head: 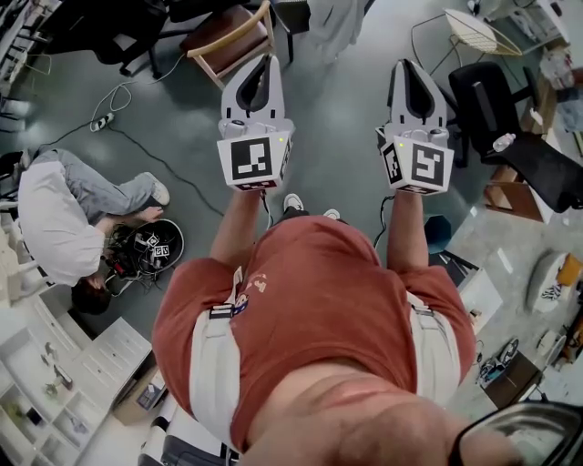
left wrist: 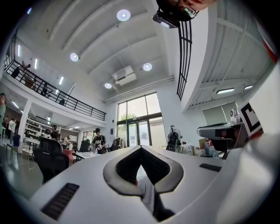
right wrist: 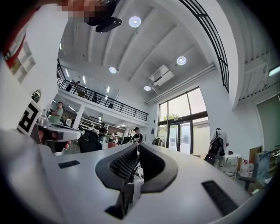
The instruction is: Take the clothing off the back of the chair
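While the person holds both tools out ahead, neither is near the work: the left gripper (head: 264, 65) has its fingers (left wrist: 124, 168) pressed together at the tips with nothing between them, and the right gripper (right wrist: 137, 146) is likewise closed and empty, its fingers (right wrist: 120, 166) leaving only a thin slit.

Well beyond both pairs of fingers, roughly between their lines, a pale garment (head: 339, 25) hangs at the far edge of the head view. It is probably the clothing meant, though the chair under it cannot be made out. A wooden chair (head: 228, 36) stands beyond the left fingers with its back apparently bare, and a black office chair (head: 483, 96) sits off to the outer side of the right fingers.

The garment looks soft, light and limp, so it should sag and trail once raised. The best hold is likely a bunched fold at the collar or shoulder, where the cloth bends over the top of the chair's back. Lifting upward should keep it from snagging. The fingers would have to open first.
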